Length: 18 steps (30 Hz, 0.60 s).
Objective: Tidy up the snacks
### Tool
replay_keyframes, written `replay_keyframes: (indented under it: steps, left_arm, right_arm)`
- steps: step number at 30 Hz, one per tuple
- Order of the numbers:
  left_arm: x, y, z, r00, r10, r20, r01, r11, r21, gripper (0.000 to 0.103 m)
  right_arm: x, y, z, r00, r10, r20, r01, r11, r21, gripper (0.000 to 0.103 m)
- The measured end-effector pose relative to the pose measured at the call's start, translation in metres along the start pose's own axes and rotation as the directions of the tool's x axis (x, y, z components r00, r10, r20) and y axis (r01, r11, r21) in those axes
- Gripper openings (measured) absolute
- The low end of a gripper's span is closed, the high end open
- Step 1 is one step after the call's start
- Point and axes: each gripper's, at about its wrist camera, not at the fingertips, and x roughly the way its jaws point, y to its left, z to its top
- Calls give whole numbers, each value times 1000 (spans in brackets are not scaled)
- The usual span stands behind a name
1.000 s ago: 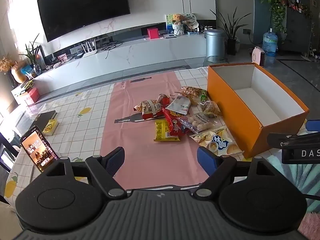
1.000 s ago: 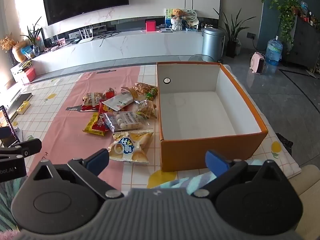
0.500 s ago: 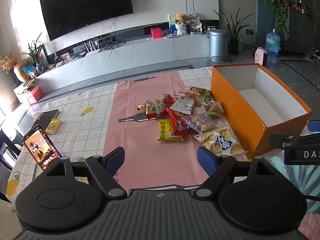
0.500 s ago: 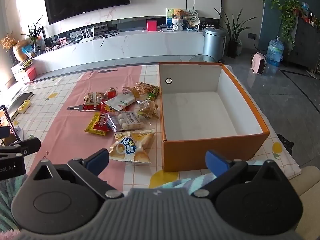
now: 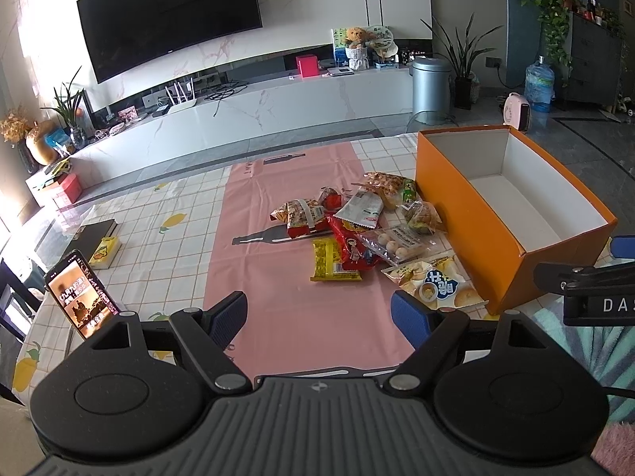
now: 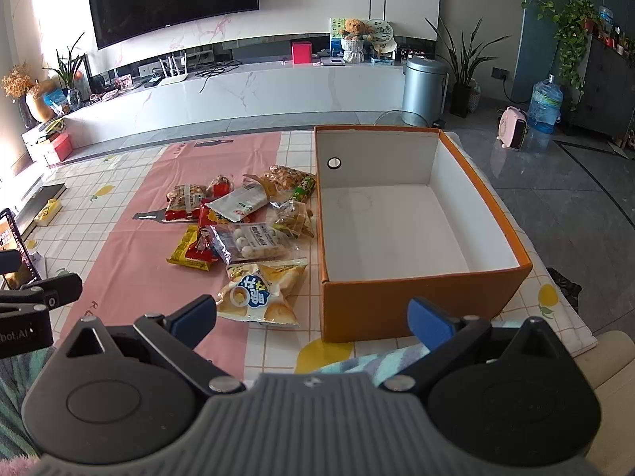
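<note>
A pile of snack packets [image 5: 357, 230] lies on the pink runner [image 5: 274, 277], just left of an empty orange box [image 5: 476, 214] with a white inside. The pile [image 6: 238, 230] and the box [image 6: 397, 309] also show in the right wrist view. A yellow chip bag [image 6: 258, 293] lies nearest. My left gripper [image 5: 319, 311] is open and empty, above the table's near edge. My right gripper [image 6: 313, 315] is open and empty, in front of the box's near wall.
A phone [image 5: 81, 297] stands propped at the table's left. A dark book with a yellow packet [image 5: 99, 238] lies beyond it. The checked tablecloth [image 5: 158, 238] covers the table. A TV wall and a low white cabinet stand behind.
Both grippers have moved slightly nearer the table; the snacks and box sit a bit closer and more to the right in view. The jaws stay open.
</note>
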Motion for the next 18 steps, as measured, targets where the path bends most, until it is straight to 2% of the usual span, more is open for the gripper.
replay_keyframes:
  steps: [18]
  left_arm:
    - [-2,-11,4,1000,-10,4,10,1000,18,96]
  right_arm:
    - [-6,-7,0,1000,-10,3,10,1000,24,99]
